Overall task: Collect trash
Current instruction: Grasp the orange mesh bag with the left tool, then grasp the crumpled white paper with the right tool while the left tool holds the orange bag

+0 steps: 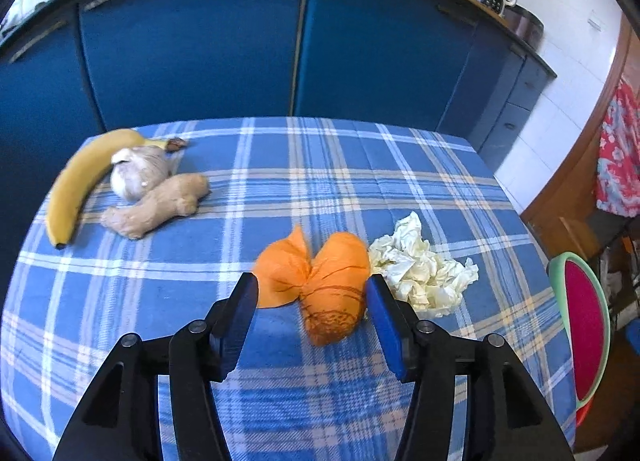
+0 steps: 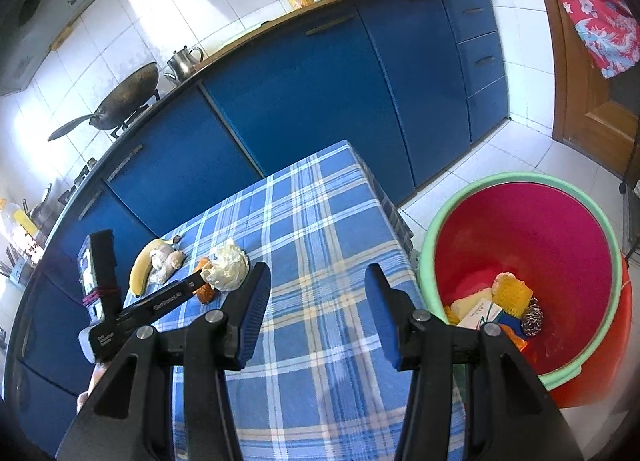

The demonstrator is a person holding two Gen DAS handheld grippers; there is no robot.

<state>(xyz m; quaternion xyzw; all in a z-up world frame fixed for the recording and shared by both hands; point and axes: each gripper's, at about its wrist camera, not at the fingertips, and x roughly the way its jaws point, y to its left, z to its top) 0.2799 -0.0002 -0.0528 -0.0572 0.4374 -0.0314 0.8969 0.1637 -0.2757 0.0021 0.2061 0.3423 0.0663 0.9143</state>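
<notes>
Your left gripper (image 1: 311, 293) jaws wide, straddling the orange peel (image 1: 320, 285) — crumpled tissue (image 1: 420, 269) at its 3 o'clock. Your right gripper (image 2: 316, 281) wide, empty — red bin (image 2: 532, 237) at 3 o'clock.

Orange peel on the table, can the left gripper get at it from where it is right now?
Probably yes. The left gripper is open, and the orange peel lies on the tablecloth right ahead between its fingers. Nothing covers it; the crumpled tissue sits close beside it.
</notes>
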